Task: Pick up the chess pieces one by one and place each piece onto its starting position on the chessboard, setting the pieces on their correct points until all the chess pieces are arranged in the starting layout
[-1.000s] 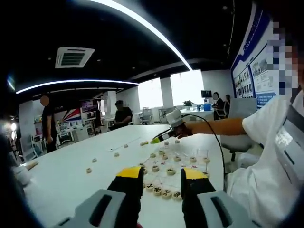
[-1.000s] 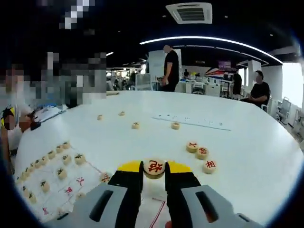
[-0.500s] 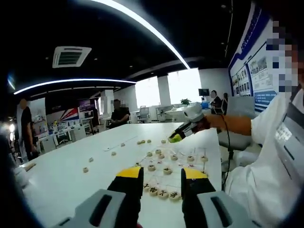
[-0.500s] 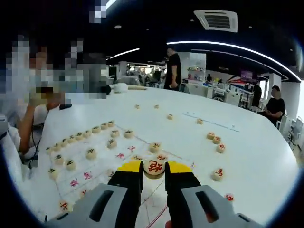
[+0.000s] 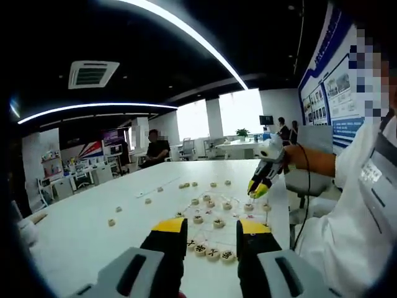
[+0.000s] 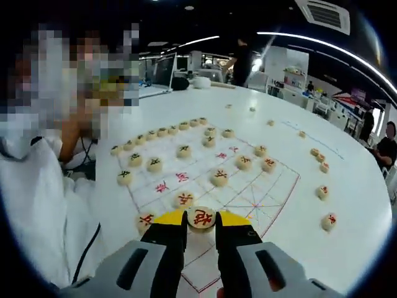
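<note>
Right gripper [image 6: 201, 228] clamps a red-marked piece [image 6: 201, 217] above the near edge of the chessboard [image 6: 273, 186]; lower it squarely onto its point, clear of neighbouring pieces. It is a pale wooden disc with a red character. Left gripper [image 5: 212, 231] stands parted, holding nothing.

Chessboard [image 6: 248, 198]: lies flat on the surface [image 6: 347, 248], by the edge nearest the person.
Row of pieces [image 6: 162, 132]: along the board's side nearest the person.
Piece in right gripper [image 6: 201, 218]: between the jaws, over the board's opposite side.
Loose pieces [image 6: 322, 192]: on the bare surface, beyond the board toward the middle.
Left gripper [image 5: 212, 228]: over the board's end.
</note>
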Action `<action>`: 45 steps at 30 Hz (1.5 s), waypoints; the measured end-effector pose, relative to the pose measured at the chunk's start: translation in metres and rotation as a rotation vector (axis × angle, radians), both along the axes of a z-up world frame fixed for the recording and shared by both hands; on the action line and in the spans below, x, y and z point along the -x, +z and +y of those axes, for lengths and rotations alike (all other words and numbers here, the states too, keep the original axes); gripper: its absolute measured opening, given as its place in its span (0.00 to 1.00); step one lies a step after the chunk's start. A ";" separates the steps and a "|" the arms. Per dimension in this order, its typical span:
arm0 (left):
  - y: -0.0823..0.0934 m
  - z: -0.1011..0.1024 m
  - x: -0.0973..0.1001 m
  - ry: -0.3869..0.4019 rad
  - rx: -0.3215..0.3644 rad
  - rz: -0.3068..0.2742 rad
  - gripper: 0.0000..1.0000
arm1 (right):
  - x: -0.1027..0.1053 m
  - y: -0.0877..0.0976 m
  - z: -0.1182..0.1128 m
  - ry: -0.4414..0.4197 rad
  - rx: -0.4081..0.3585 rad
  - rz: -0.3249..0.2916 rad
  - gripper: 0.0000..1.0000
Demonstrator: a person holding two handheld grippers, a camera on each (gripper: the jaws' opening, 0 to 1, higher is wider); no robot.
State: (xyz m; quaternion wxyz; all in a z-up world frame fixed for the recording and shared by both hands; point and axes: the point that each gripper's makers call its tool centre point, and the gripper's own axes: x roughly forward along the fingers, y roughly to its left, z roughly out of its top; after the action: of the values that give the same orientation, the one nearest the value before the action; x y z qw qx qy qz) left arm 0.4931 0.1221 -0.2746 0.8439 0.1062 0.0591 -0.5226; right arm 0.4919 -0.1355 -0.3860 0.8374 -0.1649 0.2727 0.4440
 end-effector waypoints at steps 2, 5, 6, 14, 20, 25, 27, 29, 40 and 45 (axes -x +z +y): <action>0.000 0.000 0.000 0.000 0.000 -0.001 0.33 | 0.008 -0.003 0.003 0.030 0.014 0.017 0.20; 0.000 0.000 -0.001 0.000 0.001 -0.001 0.33 | 0.014 -0.007 0.006 0.055 0.030 0.033 0.20; 0.000 0.000 0.000 0.000 0.000 -0.001 0.33 | 0.015 -0.008 0.007 0.062 0.033 0.038 0.20; 0.000 0.001 0.000 0.002 0.002 -0.002 0.33 | 0.015 -0.015 0.006 0.066 0.037 0.062 0.20; 0.000 0.001 0.001 0.001 0.001 -0.003 0.33 | 0.013 -0.017 0.003 0.065 0.028 0.063 0.20; 0.001 0.001 0.000 0.003 0.001 -0.003 0.33 | 0.012 -0.017 0.001 0.063 0.032 0.051 0.20; 0.001 0.001 0.001 0.002 0.000 -0.004 0.33 | 0.009 -0.013 -0.001 0.056 0.025 0.035 0.21; 0.001 0.001 0.001 0.001 0.001 -0.004 0.33 | 0.006 -0.009 -0.002 0.043 0.007 0.025 0.24; 0.001 0.001 0.001 0.000 0.000 -0.006 0.33 | -0.038 0.016 -0.032 -0.177 -0.046 -0.104 0.41; 0.002 0.001 0.001 0.002 0.002 -0.007 0.33 | -0.064 0.030 -0.063 -0.357 -0.107 -0.140 0.42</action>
State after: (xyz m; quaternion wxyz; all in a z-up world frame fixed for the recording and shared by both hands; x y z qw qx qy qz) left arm 0.4918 0.1235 -0.2727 0.8447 0.1072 0.0559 -0.5214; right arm 0.5559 -0.1986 -0.3559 0.9273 -0.0995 0.2149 0.2898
